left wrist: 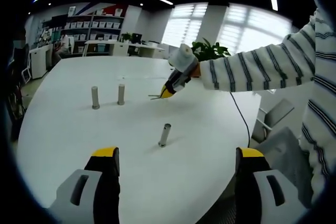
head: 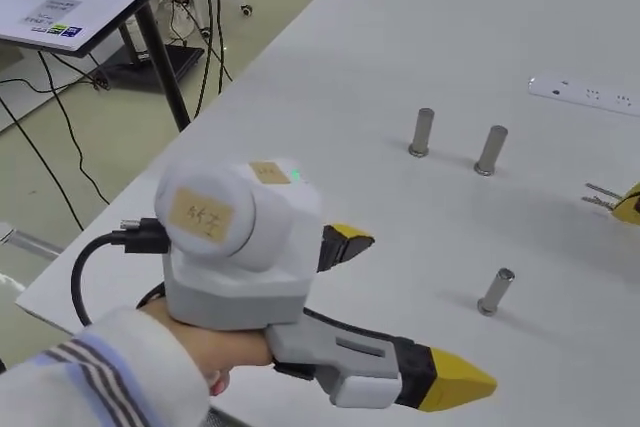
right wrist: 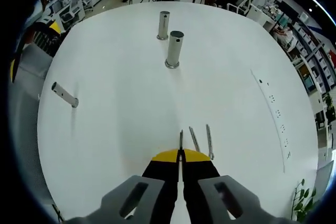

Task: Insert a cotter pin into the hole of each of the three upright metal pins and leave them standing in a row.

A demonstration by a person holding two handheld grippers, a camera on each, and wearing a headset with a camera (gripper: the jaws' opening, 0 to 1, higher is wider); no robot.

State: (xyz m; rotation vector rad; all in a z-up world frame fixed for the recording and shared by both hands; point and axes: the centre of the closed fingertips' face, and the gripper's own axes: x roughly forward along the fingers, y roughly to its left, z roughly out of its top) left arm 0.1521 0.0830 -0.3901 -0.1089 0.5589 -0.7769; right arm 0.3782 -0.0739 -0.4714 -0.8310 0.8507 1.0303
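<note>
The right claw (right wrist: 180, 156), low on the surface (head: 400, 47), pinches one cotter pin (right wrist: 180, 139) beside two spares (right wrist: 195, 139). The left claw (left wrist: 177, 153) hangs wide open, seemingly ready to steady one of three upright pins (head: 491, 150), apparently none fitted yet.

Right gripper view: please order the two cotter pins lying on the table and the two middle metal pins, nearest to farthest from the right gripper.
1. Lying cotter pins, just ahead-right of the right gripper, shut on a third cotter pin.
2. Nearer metal pin, centre.
3. Farther metal pin, behind it, slightly left.
</note>
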